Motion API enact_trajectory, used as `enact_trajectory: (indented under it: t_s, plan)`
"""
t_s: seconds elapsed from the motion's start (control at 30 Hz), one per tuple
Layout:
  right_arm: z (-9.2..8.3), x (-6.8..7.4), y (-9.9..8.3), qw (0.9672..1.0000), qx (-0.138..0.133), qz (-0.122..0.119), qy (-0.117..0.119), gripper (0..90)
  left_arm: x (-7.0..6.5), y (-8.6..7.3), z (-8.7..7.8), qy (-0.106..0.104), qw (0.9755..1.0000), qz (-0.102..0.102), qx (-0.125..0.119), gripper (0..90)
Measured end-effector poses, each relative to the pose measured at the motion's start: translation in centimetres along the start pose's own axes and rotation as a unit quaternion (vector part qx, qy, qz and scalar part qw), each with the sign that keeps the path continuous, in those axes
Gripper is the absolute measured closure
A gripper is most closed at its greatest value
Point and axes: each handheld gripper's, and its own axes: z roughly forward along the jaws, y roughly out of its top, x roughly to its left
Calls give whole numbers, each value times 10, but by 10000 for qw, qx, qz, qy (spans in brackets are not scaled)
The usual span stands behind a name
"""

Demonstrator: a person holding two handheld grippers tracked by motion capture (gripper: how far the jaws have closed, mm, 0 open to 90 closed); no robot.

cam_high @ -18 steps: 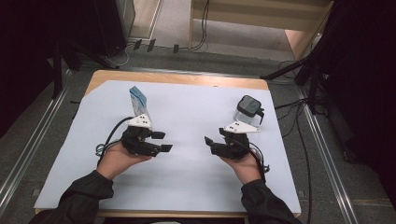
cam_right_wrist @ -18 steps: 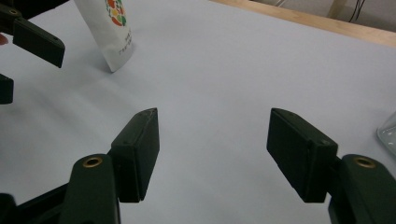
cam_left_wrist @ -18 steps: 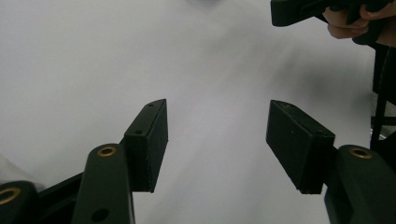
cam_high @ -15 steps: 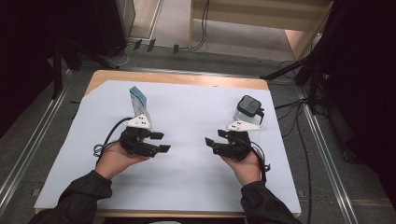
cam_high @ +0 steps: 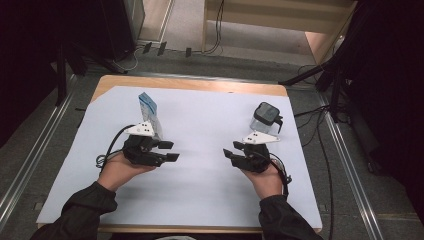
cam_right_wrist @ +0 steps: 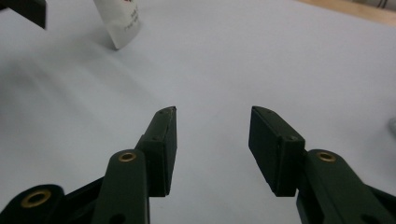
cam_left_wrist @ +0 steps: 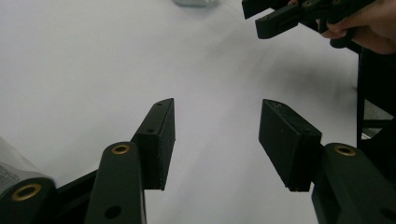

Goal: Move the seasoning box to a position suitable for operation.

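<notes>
Currently: left hand-held gripper and right hand-held gripper hovering open and empty. Tube lying just beyond the left; jar beyond the right. Approaching squarely is advisable.

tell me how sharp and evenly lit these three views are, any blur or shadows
High view: the white table cover is evenly bright, surroundings fall to near black. Left gripper view: its jaws are sharp, while the right gripper farther off is soft and casts a faint shadow. Right gripper view: the white tube looks slightly blurred, soft shadow beside it.
</notes>
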Motion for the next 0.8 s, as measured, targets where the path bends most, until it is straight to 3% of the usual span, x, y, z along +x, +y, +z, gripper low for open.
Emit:
enact_trajectory:
  t_s: [0.07, 0.27, 0.37, 0.47, 0.53, 0.8]
  plan:
    - [-4, -5, 1, 9998, -12, 213, 62, 555, 2, 2, -1, 79, 9998, -56, 174, 429]
    - [-11, -18, 0, 9993, -54, 372, -34, 660, 5, 0, -3, 119, 9998, -4, 149, 421]
    - [-13, -24, 0, 9986, -138, 511, 35, 668, 4, 1, -5, 128, 9998, 41, 129, 416]
    - [-12, -32, -1, 9981, -99, 595, -116, 649, 5, 1, -6, 197, 9997, 56, 160, 395]
    - [-12, -40, -3, 9965, -82, 807, -207, 622, 6, 0, -5, 240, 9995, 42, 182, 384]
    - [-17, -61, -6, 9946, -129, 982, -310, 728, 4, 0, -6, 268, 9994, 149, 128, 379]
